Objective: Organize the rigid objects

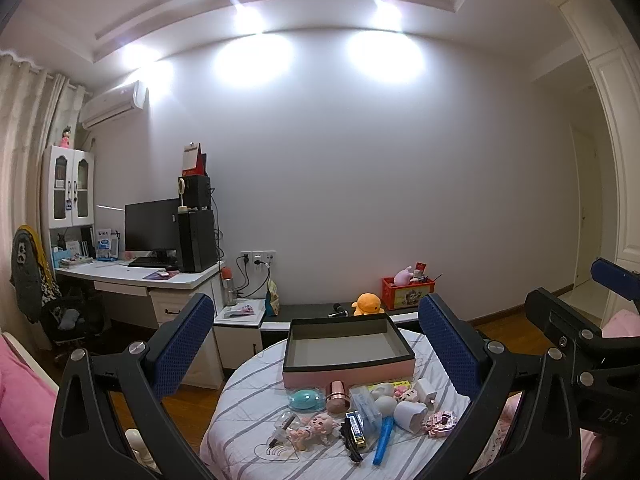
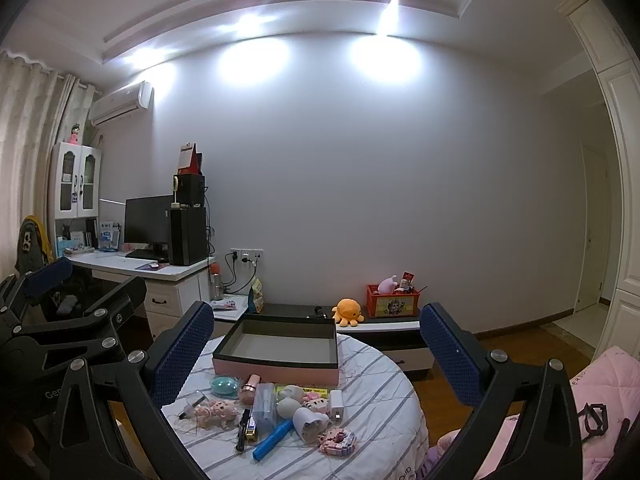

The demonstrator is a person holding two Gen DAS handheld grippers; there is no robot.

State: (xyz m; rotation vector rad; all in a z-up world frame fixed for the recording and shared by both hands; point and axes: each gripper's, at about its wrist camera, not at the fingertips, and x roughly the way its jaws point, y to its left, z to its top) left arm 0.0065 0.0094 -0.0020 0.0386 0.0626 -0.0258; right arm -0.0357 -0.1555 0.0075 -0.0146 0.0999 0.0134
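Both grippers hover above the round table [image 1: 248, 368], fingers spread wide and holding nothing. In the left wrist view the left gripper [image 1: 316, 348] frames the scene; the box [image 1: 348, 372], open and empty, sits at lower centre, and the heap of small things lies below it, nearer the camera.

Going left to right across that heap: a teal shell [image 1: 306, 399], a doll [image 1: 316, 428] lower down, a rose-gold tube [image 1: 339, 396], a clear case [image 1: 366, 404], a blue stick [image 1: 384, 440] with its long axis running from lower left up to the right, a white cup [image 1: 410, 414] on its side, a charger [image 1: 426, 392], and a pink block toy [image 1: 440, 424] at the right edge.

In the right wrist view the right gripper [image 2: 316, 352] sees the heap at lower centre-left, so the block toy and charger seem nearer the right gripper, the shell and doll nearer the left.

The heap is crowded: things overlap, and the small items between the case and the charger are hard to make out. The table's near edge is cut off by the frame.
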